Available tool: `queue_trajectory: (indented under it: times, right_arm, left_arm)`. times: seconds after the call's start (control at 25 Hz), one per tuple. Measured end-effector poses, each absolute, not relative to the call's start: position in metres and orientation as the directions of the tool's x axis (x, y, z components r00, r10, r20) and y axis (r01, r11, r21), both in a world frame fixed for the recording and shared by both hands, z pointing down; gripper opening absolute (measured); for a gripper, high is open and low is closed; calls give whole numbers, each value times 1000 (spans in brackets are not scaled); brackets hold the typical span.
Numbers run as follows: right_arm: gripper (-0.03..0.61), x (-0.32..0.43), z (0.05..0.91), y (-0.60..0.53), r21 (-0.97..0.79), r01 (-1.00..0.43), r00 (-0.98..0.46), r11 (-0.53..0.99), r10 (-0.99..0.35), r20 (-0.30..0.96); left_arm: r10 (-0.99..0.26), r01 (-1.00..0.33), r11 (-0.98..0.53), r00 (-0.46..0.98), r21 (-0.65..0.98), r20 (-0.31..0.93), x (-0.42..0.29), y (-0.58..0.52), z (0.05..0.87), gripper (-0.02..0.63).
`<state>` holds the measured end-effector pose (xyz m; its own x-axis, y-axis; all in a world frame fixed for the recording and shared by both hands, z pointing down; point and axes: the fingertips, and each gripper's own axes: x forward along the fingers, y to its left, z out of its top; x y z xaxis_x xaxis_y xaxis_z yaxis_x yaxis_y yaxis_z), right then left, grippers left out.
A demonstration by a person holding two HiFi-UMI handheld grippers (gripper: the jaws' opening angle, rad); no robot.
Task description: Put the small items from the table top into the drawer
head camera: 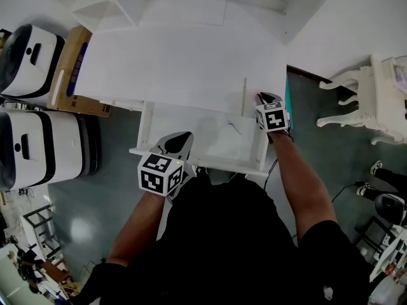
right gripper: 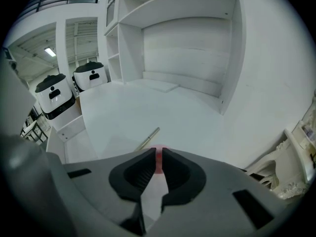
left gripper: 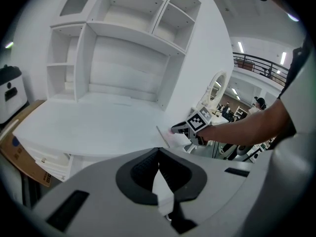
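While left tongs (left gripper: 158,150) hang closed, right tongs (right gripper: 158,150) pinch a pink item (right gripper: 158,163).

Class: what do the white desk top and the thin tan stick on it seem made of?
White desk top: likely painted or laminated board; smooth, matte, uniformly white. Thin tan stick: wood or brushed metal, perhaps; straight, dull sheen, too small to settle.

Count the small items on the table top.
2: a thin stick lying on the table's right side, and a pink item gripped by the right tool beside it. Others may be hidden.
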<state>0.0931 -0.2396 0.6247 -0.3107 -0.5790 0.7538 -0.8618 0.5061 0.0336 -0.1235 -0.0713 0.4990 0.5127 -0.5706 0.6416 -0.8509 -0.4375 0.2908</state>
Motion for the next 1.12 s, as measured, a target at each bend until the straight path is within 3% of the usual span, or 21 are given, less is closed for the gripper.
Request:
queue_trajectory:
  times: [0.36,0.64,1.12]
  right_arm:
    - [54,76,586,-197,-40,-838,-413,543,-586,697]
    - [54,44,606,-126,-95,-714,-515,693,-428,743]
    - [54,-1,708,-72,-21,-505,-442,863,-238,865]
  left_arm:
    - [-551,-832,-469,537,295,638,-115,-69,506,11]
    - [-544,-828,-472,544,303,639,-109,-66,509,11]
    - [-554,-837,-461,532,296,641,-118,-58,504,11]
